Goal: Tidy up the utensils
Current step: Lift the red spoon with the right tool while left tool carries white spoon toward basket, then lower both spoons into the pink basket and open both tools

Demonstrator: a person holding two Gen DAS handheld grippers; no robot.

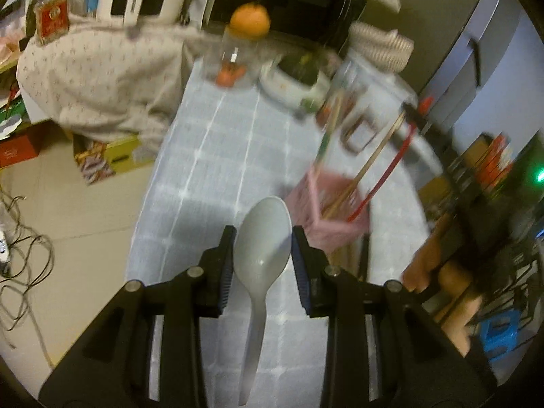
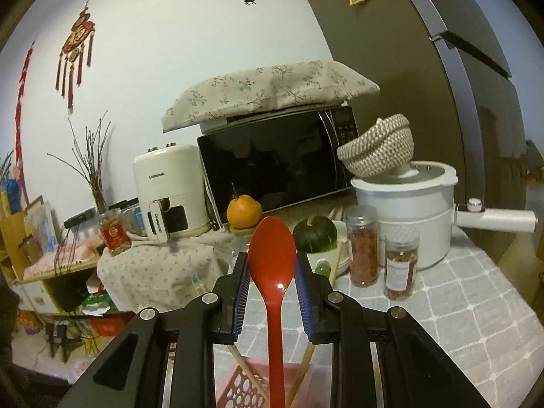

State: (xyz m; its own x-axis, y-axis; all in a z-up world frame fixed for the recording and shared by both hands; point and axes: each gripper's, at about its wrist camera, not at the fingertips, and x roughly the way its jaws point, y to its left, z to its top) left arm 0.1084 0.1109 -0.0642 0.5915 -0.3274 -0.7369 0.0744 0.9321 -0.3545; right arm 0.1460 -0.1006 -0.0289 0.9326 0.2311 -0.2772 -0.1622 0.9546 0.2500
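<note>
My left gripper (image 1: 262, 238) is shut on a white plastic spoon (image 1: 260, 248), its pads pressing the sides of the bowl and the handle trailing back under the gripper, above the grey checked tablecloth (image 1: 217, 156). To its right stands a pink perforated basket (image 1: 316, 204) with wooden chopsticks (image 1: 360, 173) leaning in it. My right gripper (image 2: 272, 258) is shut on the bowl of a red spoon (image 2: 272, 251). The red handle runs down to the pink basket (image 2: 238, 387) just below, and the red spoon (image 1: 374, 187) shows in the left wrist view as a red shaft standing in that basket.
At the back of the table are a microwave (image 2: 272, 159), a white pot (image 2: 408, 210) with a woven bowl on it, two spice jars (image 2: 363, 248), a green squash (image 2: 314, 233) and an orange fruit (image 2: 243, 212). A person's arm (image 1: 452, 292) is at the right.
</note>
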